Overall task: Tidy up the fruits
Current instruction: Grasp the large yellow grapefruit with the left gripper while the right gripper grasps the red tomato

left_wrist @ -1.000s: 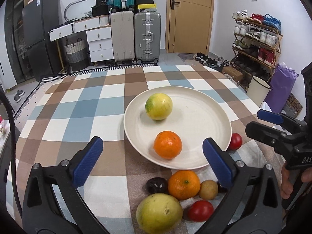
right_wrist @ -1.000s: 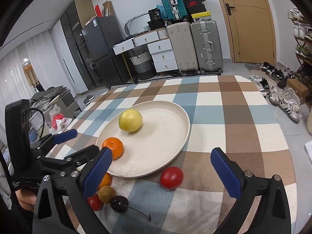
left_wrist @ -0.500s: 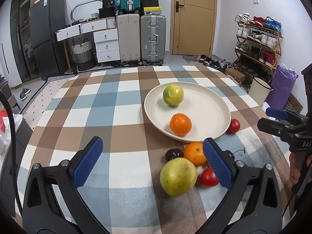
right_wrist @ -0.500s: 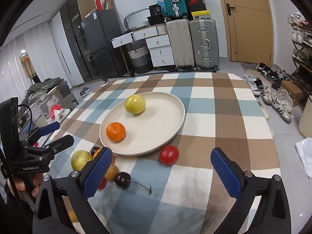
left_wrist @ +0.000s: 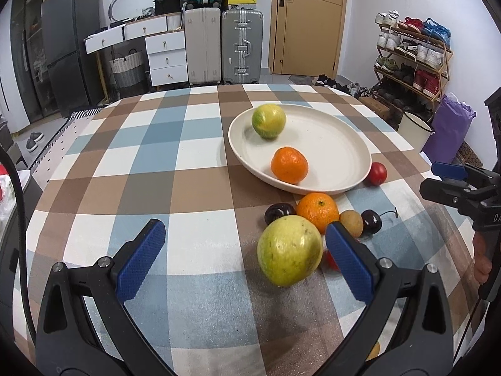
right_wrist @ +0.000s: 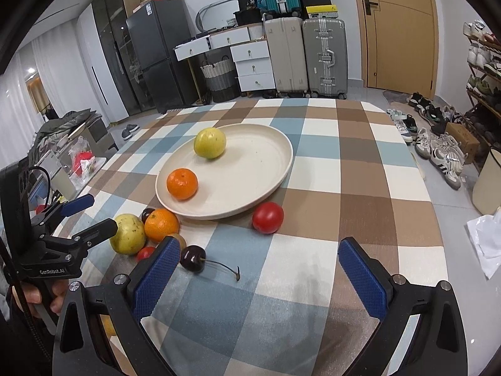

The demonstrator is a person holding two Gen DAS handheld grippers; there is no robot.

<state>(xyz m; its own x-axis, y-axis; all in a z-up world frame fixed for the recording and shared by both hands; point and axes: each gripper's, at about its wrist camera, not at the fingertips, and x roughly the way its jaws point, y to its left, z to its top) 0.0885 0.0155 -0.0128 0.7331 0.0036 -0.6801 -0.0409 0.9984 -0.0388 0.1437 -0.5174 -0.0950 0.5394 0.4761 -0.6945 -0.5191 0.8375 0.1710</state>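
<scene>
A cream plate [left_wrist: 338,153] [right_wrist: 260,163] on the checked tablecloth holds a yellow-green fruit [left_wrist: 268,121] [right_wrist: 209,142] and an orange [left_wrist: 289,165] [right_wrist: 182,183]. In front of the plate lie a big yellow-green fruit [left_wrist: 289,250] [right_wrist: 128,233], a second orange [left_wrist: 317,211] [right_wrist: 161,225], dark cherries [left_wrist: 371,221] [right_wrist: 193,258], a small brown fruit [left_wrist: 351,223] and a small red one [right_wrist: 145,253]. A red tomato [left_wrist: 377,173] [right_wrist: 268,217] lies by the plate's rim. My left gripper [left_wrist: 244,260] is open, the big fruit near its right finger. My right gripper [right_wrist: 260,277] is open and empty.
The table's right edge drops to a floor with shoes [right_wrist: 438,144] and a shoe rack [left_wrist: 413,59]. Suitcases [left_wrist: 241,47], drawers and a fridge [left_wrist: 62,56] stand behind the table. A hand [right_wrist: 31,297] holds the left tool.
My left gripper has pulled back and to the left, so the plate sits farther off and the big fruit now lies near its right finger. My right gripper has drawn back slightly.
</scene>
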